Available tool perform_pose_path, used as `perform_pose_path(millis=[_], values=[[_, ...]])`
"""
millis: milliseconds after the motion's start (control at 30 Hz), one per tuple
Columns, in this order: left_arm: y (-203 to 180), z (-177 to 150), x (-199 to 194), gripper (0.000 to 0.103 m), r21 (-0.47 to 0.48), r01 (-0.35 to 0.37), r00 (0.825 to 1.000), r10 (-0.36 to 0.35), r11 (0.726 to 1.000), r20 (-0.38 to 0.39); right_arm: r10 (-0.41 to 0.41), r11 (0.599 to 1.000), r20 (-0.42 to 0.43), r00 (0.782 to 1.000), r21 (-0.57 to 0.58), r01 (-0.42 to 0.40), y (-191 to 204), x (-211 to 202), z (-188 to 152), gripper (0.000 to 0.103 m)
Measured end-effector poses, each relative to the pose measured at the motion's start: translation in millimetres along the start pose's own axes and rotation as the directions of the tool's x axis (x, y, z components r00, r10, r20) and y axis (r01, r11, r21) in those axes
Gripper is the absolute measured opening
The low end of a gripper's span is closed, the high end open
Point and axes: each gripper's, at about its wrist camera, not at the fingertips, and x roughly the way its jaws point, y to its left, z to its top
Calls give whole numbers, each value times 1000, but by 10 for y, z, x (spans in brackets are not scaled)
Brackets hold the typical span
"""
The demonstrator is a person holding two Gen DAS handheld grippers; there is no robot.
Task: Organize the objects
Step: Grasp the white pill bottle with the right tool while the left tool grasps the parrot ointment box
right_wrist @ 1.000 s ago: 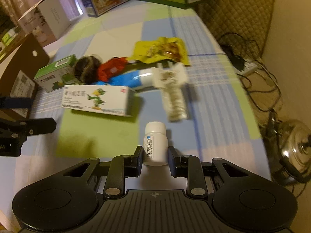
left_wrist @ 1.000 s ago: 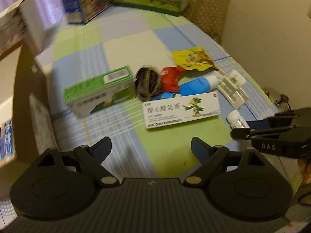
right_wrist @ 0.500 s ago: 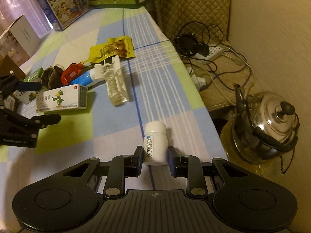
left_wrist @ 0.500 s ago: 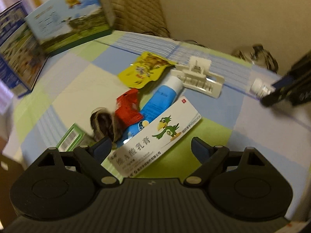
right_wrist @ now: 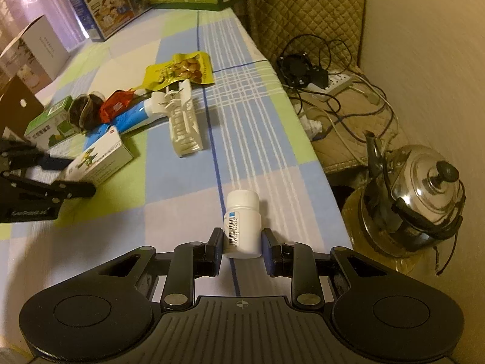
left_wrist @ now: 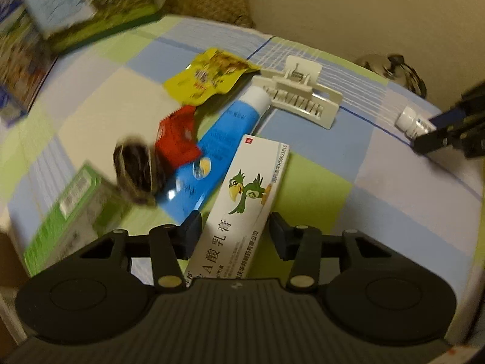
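Note:
A white ointment box [left_wrist: 242, 200] with a green parrot on it lies on the checked cloth between the fingers of my left gripper [left_wrist: 235, 230]. The jaws are closing and both pads meet the box's long sides. The right wrist view shows that gripper [right_wrist: 68, 176] straddling the box [right_wrist: 100, 154]. My right gripper [right_wrist: 242, 242] is shut on a small white pill bottle [right_wrist: 242, 224] near the cloth's right edge. From the left wrist view, that bottle [left_wrist: 409, 119] and the right gripper [left_wrist: 436, 133] appear at far right.
Beyond the ointment box lie a blue tube [left_wrist: 221, 145], red packet [left_wrist: 177, 139], dark round pouch [left_wrist: 136, 170], green box [left_wrist: 75, 209], yellow snack bag [left_wrist: 209, 75] and white claw clip [left_wrist: 300, 97]. Cartons [right_wrist: 121, 3] stand at the back. A kettle [right_wrist: 421, 191] and cables [right_wrist: 327, 82] sit off the right edge.
My left gripper rolled, came down over the ointment box and narrowed its jaws onto it. The right gripper carried the pill bottle toward the cloth's right edge, then held still.

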Motion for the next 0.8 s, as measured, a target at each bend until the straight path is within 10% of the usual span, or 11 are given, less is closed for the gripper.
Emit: perform_pose_path(millis=[367,800], values=[[-85,-577,-356,33,-375,17,997,-43,927,-60,143,977,-25,989,-158,-146,375,47,-101,24],[-108,-510,-312,36,-482,-27,997,-14,876,-82,136,971,-20,991,-194,-137,540,89,-107,25]])
